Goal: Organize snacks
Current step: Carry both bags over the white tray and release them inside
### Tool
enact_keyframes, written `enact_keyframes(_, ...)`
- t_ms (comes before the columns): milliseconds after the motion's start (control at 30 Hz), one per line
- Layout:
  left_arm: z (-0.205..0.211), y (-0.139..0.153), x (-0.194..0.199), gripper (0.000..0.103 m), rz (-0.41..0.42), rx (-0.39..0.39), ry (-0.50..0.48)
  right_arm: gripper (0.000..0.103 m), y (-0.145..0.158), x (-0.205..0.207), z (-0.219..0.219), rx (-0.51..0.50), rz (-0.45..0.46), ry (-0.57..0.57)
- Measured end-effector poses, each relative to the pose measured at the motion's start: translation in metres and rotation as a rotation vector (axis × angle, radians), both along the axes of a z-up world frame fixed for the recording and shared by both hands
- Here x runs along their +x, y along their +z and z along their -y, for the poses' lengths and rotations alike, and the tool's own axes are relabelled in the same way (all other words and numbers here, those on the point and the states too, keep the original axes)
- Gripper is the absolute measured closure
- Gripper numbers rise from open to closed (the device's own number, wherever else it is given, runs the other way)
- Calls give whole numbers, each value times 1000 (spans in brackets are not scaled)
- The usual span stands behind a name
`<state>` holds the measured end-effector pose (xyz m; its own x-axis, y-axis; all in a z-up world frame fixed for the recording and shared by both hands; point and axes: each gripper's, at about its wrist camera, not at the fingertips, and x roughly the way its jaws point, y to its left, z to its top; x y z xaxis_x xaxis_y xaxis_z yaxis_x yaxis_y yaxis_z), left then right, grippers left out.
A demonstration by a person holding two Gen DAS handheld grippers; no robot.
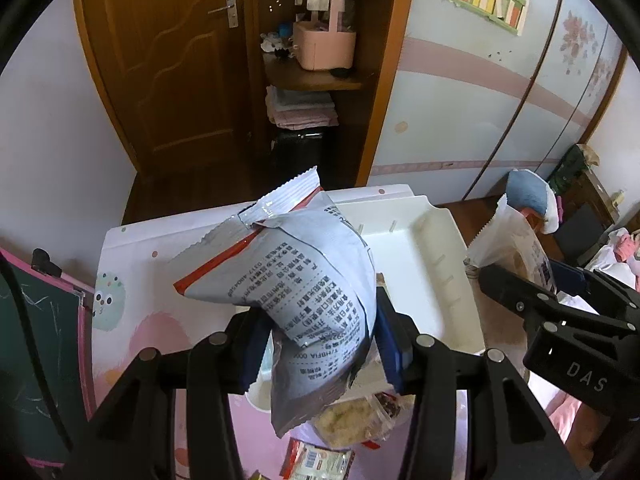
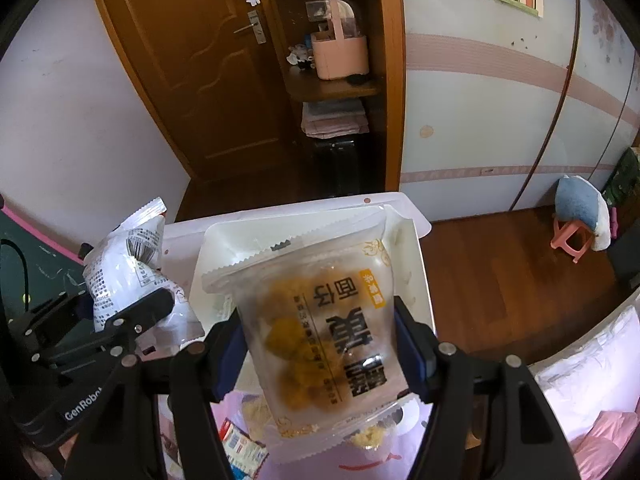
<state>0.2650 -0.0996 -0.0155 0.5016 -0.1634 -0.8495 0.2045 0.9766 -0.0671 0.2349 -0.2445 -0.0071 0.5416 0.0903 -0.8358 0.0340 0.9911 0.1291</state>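
My left gripper (image 1: 324, 344) is shut on a grey-white snack bag (image 1: 312, 280) with black print and a red stripe, held up over the near end of a white tray (image 1: 424, 248). In the right wrist view, my right gripper (image 2: 322, 344) is shut on a translucent packet (image 2: 320, 280) of yellow snack pieces, also above the tray (image 2: 416, 248). Each gripper shows in the other's view: the right gripper (image 1: 548, 280) with its packet (image 1: 508, 240) at the right, the left gripper (image 2: 116, 304) with the grey bag (image 2: 120, 264) at the left.
The tray sits on a small table with a pink patterned cover (image 1: 132, 280). Loose snack packets (image 1: 352, 420) lie on it below the grippers, one red and white (image 1: 316, 460). A chalkboard (image 1: 40, 340) stands left, a bed (image 2: 592, 380) right, and a pink stool (image 2: 568, 236) on the wooden floor.
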Motion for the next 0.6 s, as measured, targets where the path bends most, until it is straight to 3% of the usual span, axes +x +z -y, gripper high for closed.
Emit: enact_keyframes(600, 16, -72, 62, 56, -76, 47, -17, 34, -62, 58, 0, -16, -90, -63)
